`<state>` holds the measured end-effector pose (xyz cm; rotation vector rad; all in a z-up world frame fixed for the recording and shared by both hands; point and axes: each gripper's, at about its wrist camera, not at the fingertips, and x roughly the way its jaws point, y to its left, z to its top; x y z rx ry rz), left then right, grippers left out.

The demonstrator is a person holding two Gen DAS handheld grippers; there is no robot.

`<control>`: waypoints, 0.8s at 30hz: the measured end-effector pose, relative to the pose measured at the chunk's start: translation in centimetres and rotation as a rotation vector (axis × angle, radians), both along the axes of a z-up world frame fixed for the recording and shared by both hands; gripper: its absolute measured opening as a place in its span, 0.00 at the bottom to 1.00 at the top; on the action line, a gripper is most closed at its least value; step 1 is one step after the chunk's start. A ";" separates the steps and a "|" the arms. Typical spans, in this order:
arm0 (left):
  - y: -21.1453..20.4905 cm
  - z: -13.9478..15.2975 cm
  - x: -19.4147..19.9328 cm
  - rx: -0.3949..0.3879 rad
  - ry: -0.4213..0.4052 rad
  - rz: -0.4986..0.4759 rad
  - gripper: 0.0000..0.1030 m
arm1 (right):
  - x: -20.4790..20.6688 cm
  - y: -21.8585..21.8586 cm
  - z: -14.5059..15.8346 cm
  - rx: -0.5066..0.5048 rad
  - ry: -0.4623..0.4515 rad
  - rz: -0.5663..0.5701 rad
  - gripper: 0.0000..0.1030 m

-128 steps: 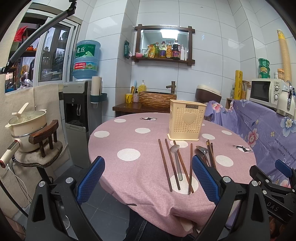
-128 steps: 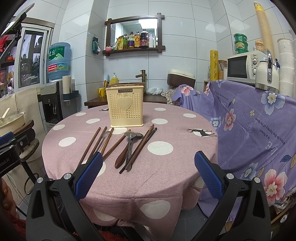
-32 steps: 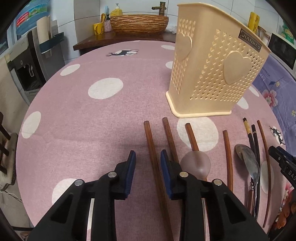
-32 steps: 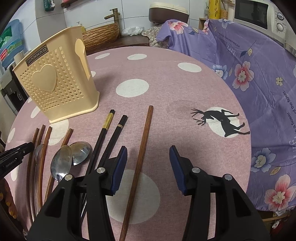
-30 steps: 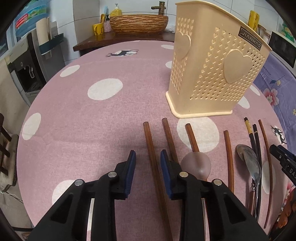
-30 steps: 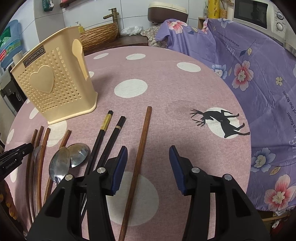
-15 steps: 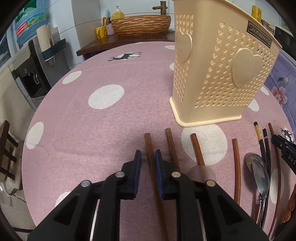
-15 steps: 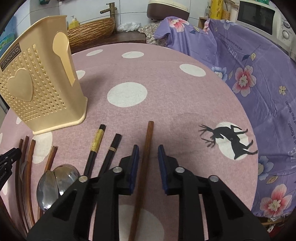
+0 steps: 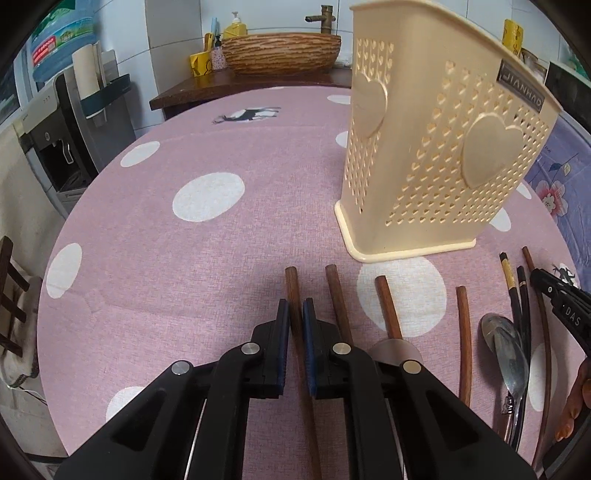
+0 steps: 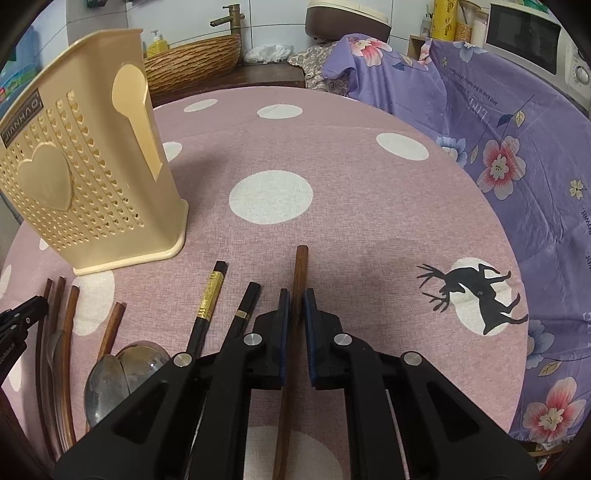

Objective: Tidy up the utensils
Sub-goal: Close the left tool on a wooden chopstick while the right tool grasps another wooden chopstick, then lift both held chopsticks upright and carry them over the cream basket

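Now the left gripper (image 9: pixel 295 317) is clenched on a brown chopstick (image 9: pixel 292 288), and the right gripper (image 10: pixel 296 302) on another brown chopstick (image 10: pixel 300 269), both just closed; a cream basket (image 9: pixel 436 155) stands ahead.

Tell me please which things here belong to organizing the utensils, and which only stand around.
Belong: brown chopsticks, black chopsticks, metal spoons, cream utensil holder, left gripper, right gripper.
Standing around: woven basin, soap bottle, microwave, floral cloth.
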<state>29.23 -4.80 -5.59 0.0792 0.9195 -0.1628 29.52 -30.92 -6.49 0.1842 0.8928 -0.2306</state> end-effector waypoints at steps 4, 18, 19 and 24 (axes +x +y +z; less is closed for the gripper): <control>0.6 1.9 -0.5 -0.042 -0.047 -0.002 0.08 | -0.8 -0.1 1.9 0.036 -0.060 0.026 0.08; 3.4 12.8 -2.9 -0.170 -0.269 -0.036 0.08 | -5.8 -2.5 14.2 0.123 -0.311 0.127 0.08; 3.6 13.4 -3.0 -0.171 -0.285 -0.034 0.08 | -6.3 -2.5 14.9 0.114 -0.324 0.132 0.08; 4.4 14.2 -3.4 -0.174 -0.310 -0.027 0.08 | -7.6 -2.3 16.4 0.085 -0.339 0.158 0.08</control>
